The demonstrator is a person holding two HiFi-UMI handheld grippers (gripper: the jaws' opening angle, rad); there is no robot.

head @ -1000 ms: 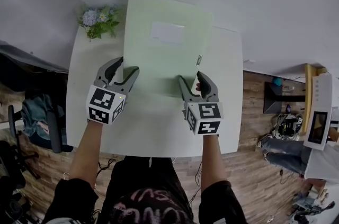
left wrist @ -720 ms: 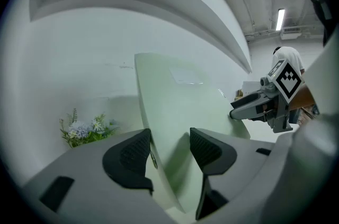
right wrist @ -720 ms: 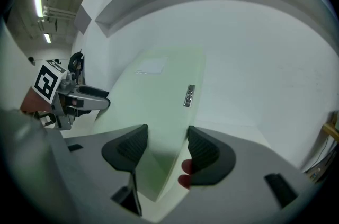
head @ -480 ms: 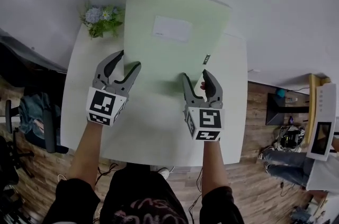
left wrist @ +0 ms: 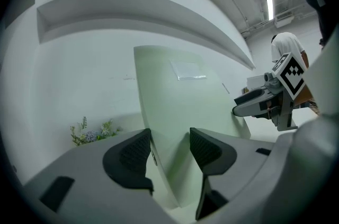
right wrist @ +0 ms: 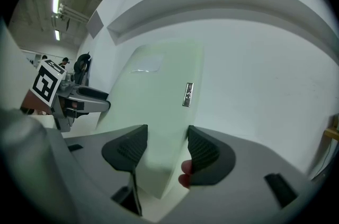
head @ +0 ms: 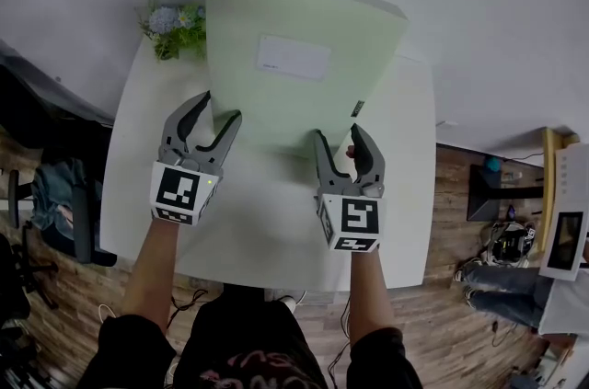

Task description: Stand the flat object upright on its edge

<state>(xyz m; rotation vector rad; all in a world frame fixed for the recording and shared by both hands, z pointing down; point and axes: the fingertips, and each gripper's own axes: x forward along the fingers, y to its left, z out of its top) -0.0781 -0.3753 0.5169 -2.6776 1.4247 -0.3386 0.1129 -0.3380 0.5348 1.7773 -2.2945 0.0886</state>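
Observation:
A pale green flat folder (head: 294, 93) with a white label (head: 293, 58) is tilted up off the white table (head: 267, 231), its far edge raised toward the wall. My left gripper (head: 219, 108) straddles its near left edge, jaws closed against it. My right gripper (head: 338, 134) clamps the near right corner, just below a small tag (head: 358, 108). In the left gripper view the folder (left wrist: 185, 112) rises between the jaws of that gripper (left wrist: 170, 141). In the right gripper view the folder (right wrist: 153, 106) fills the gap of that gripper (right wrist: 167, 143).
A small bunch of flowers (head: 175, 27) stands at the table's far left corner, close to the folder's left side. A white wall is right behind the table. Wooden floor with a white device (head: 566, 222) lies to the right, and a dark chair (head: 55, 212) to the left.
The folder's far edge has risen steadily, so it stands steeper than a second ago. Both grippers keep their hold on its near edge and have barely shifted.

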